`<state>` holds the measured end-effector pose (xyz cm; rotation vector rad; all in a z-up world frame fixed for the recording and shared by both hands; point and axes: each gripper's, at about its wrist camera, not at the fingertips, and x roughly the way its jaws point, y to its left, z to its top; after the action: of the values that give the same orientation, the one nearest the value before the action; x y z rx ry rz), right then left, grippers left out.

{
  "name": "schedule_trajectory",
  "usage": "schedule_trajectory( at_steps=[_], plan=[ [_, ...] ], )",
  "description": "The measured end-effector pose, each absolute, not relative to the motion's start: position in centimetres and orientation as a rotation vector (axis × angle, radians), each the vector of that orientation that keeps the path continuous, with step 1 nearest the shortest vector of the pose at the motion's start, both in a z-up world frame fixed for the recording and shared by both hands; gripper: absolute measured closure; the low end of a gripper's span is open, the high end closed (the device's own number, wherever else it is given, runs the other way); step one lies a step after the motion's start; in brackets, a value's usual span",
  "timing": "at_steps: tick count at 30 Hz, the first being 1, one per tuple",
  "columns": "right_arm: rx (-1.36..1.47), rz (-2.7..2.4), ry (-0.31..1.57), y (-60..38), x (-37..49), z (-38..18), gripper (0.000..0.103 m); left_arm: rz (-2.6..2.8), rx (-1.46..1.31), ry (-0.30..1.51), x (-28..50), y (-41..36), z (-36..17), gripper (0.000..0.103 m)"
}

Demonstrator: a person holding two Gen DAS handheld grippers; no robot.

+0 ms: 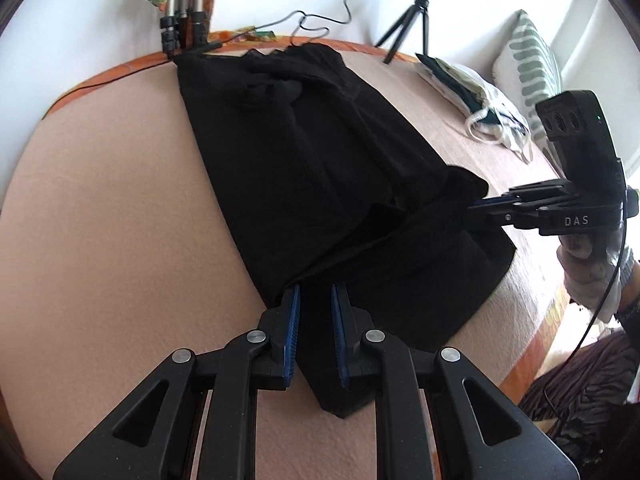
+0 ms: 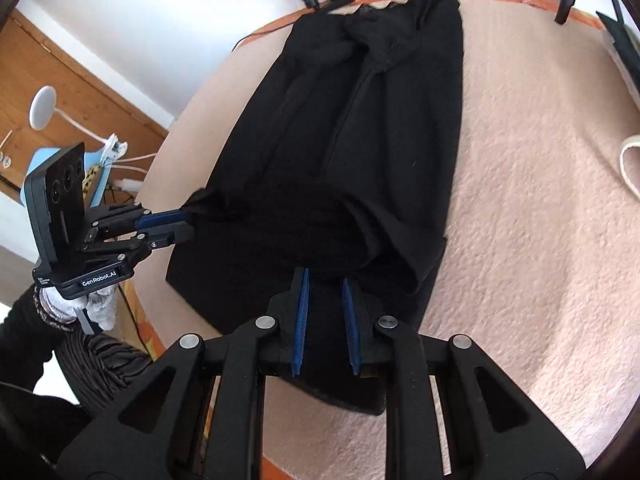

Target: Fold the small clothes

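Observation:
A black garment [image 1: 320, 168] lies lengthwise on the pink blanket [image 1: 100, 200], its near end lifted and doubled toward the far end. My left gripper [image 1: 315, 296] pinches the near left corner of the cloth between its blue pads. It also shows in the right wrist view [image 2: 188, 218], shut on the cloth's edge. My right gripper [image 2: 325, 280] pinches the near right corner of the garment [image 2: 360, 140]. It shows in the left wrist view [image 1: 474, 203], shut on the raised fold.
Tripod legs [image 1: 184, 20] and a ring light stand [image 1: 416, 20] stand at the far edge with a cable [image 1: 320, 20]. Folded clothes [image 1: 480, 96] and a striped pillow [image 1: 528, 68] lie at the far right. The bed's orange edge [image 1: 536, 344] is at the right.

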<state>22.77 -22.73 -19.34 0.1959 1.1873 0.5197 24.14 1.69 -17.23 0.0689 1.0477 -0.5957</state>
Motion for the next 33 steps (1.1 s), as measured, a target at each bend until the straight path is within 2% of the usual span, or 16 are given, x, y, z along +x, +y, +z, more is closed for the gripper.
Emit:
schedule_trajectory(
  at_steps=[9, 15, 20, 26, 27, 28, 30, 33],
  plan=[
    [0.192, 0.431, 1.099, -25.1, 24.8, -17.2, 0.085, -0.555, 0.045, 0.930, 26.4, 2.8, -14.6, 0.089],
    [0.056, 0.544, 1.111, -22.1, 24.8, -17.6, 0.085, -0.672, 0.085, 0.973, 25.4, 0.8, -15.6, 0.089],
    [-0.056, 0.393, 1.108, -21.9, 27.1, -18.8, 0.085, -0.516, 0.134, 1.007, 27.5, 0.2, -17.9, 0.089],
    [-0.026, 0.348, 1.041, -24.7, 30.1, -15.8, 0.084, -0.452, 0.036, 0.963, 31.1, 3.4, -15.7, 0.088],
    [-0.025, 0.343, 1.028, -25.0, 30.7, -15.2, 0.084, -0.444, 0.033, 0.948, 31.9, 3.8, -15.1, 0.082],
    [-0.019, 0.351, 1.023, -25.4, 31.7, -14.8, 0.080, -0.443, 0.029, 0.933, 32.9, 4.1, -14.4, 0.070],
    [-0.002, 0.337, 1.001, -26.1, 33.6, -14.2, 0.072, -0.461, 0.003, 0.931, 35.3, 4.5, -13.7, 0.053],
    [0.004, 0.322, 0.968, -26.7, 37.0, -13.6, 0.062, -0.421, -0.012, 0.880, 38.7, 4.7, -12.9, 0.052]
  ],
)
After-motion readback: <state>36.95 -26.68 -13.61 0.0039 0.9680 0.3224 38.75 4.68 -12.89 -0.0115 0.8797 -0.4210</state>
